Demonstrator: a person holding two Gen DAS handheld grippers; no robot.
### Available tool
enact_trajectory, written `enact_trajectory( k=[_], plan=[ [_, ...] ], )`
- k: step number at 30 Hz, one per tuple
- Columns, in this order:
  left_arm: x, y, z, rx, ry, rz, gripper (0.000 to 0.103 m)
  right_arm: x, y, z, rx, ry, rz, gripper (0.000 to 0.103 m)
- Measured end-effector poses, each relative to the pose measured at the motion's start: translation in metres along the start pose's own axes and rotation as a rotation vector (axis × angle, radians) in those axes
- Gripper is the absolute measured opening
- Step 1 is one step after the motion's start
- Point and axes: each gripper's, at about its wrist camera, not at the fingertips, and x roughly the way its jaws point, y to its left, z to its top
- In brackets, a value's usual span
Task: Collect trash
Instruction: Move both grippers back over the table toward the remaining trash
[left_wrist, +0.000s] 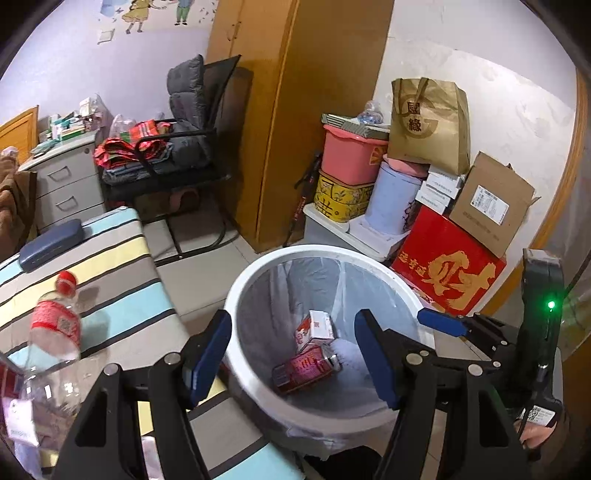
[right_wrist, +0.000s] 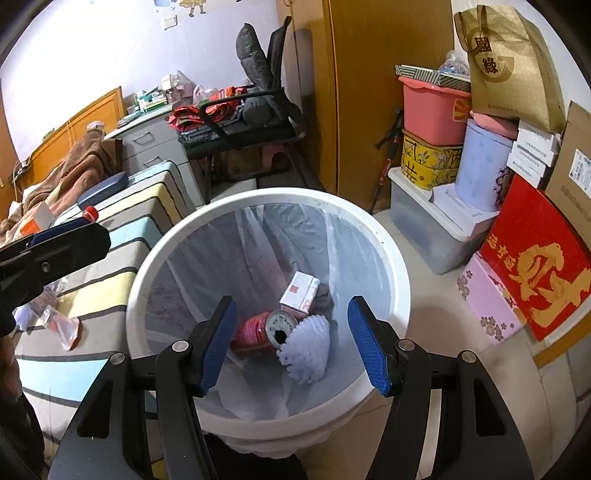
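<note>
A white trash bin (left_wrist: 236, 295) with a clear liner stands on the floor beside a striped bed (left_wrist: 122, 258). At its bottom lie a red can (right_wrist: 255, 330), a small white and red carton (right_wrist: 301, 290) and a white foam net (right_wrist: 308, 341). My left gripper (left_wrist: 292, 318) is open above the bin's near rim, with nothing between its fingers. My right gripper (right_wrist: 292, 301) hangs open over the bin's mouth, also holding nothing. An empty plastic bottle (left_wrist: 55, 328) with a red label and red cap lies on the bed to the left. A crumpled clear wrapper (right_wrist: 62, 326) lies there too.
A red box (left_wrist: 447, 273), cardboard boxes, a pink tub (left_wrist: 351, 158) and a brown paper bag (left_wrist: 428, 122) are stacked against the right wall. A black chair (left_wrist: 184, 147) piled with cloth and a grey drawer cabinet (left_wrist: 62, 184) stand behind. A dark blue case (left_wrist: 50, 242) lies on the bed.
</note>
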Motion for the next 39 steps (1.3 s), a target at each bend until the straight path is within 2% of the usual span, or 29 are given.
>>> enact_trajectory(
  k=[13,17,28,39],
  plan=[
    [-0.057,0.045,-0.023,-0.069,-0.081,0.097,0.071,-0.020,0.042,0.001,-0.029,-0.066,0.086,0.064],
    [-0.078,0.062,-0.032,-0.085,-0.111,0.155,0.071,-0.022,0.061,0.001,-0.061,-0.073,0.120,0.064],
    [-0.119,0.116,-0.059,-0.187,-0.140,0.262,0.071,-0.016,0.112,-0.002,-0.139,-0.059,0.241,0.064],
    [-0.156,0.166,-0.096,-0.274,-0.132,0.361,0.071,-0.010,0.170,-0.007,-0.238,-0.045,0.386,0.064]
  ],
)
